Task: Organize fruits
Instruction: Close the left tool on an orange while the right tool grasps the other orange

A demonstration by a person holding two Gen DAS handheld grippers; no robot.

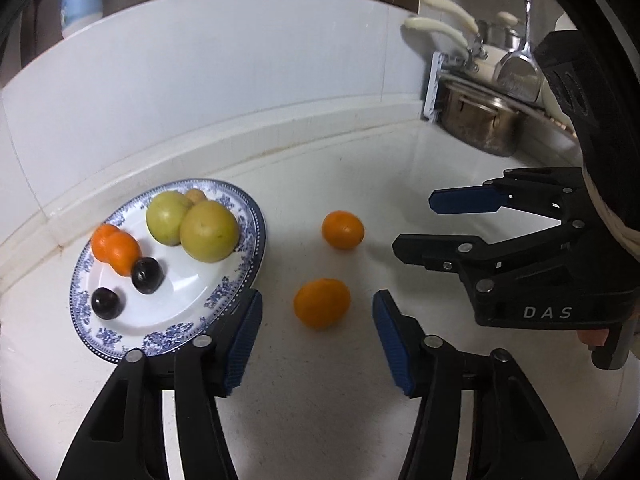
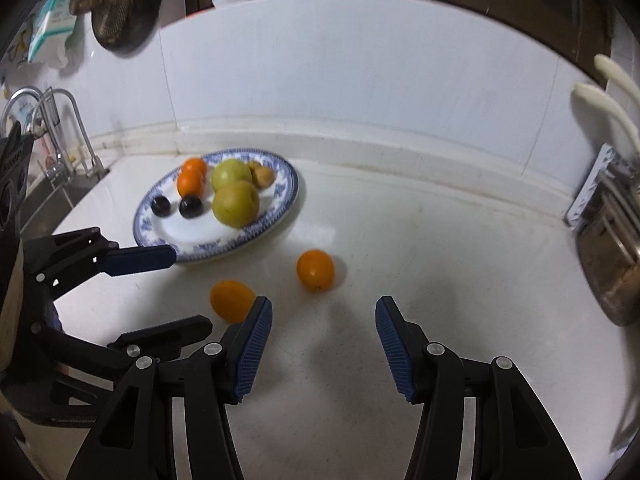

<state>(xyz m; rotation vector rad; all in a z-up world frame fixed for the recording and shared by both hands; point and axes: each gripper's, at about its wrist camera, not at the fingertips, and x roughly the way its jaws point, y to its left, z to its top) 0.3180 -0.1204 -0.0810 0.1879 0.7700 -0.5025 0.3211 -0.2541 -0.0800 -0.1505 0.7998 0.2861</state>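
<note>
A blue-patterned white plate (image 1: 168,330) (image 2: 280,168) on the white counter holds two green fruits (image 1: 209,230), two oranges (image 1: 114,250), two dark plums (image 1: 147,275) and a small brown fruit. Two loose oranges lie on the counter right of the plate: a near one (image 1: 322,303) (image 2: 232,300) and a far one (image 1: 343,229) (image 2: 315,270). My left gripper (image 1: 318,344) is open and empty, just short of the near orange. My right gripper (image 2: 324,344) is open and empty, short of the far orange; it also shows in the left wrist view (image 1: 412,226).
A steel pot (image 1: 478,120) and a rack with ladles and white-handled utensils (image 1: 440,28) stand at the counter's back right. A sink with a tap (image 2: 60,136) lies left of the plate. A tiled wall runs behind the counter.
</note>
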